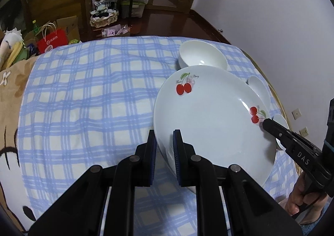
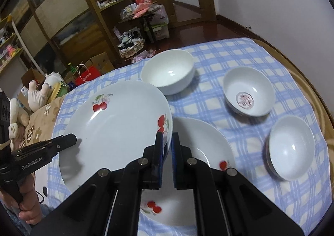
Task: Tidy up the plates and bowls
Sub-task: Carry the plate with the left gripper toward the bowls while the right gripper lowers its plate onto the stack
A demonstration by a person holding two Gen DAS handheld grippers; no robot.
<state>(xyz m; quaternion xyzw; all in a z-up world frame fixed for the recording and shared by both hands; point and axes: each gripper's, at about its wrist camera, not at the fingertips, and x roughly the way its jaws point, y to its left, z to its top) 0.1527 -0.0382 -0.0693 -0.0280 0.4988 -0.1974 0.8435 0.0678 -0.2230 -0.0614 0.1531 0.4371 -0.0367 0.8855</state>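
Cherry plate (image 2: 117, 131) pinched at opposite rims, left gripper (image 1: 165, 148) and right gripper (image 2: 167, 148) both clamped. Raised above second plate (image 2: 200, 142). Three bowls (image 2: 169, 71) nearby on checked cloth (image 1: 83, 94).

Plates (image 2: 117, 131) two; bowls (image 2: 168, 72) three, seemingly.

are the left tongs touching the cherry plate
Touching: the left wrist view shows the left tongs clamped on the cherry plate's near rim, pads on both faces.
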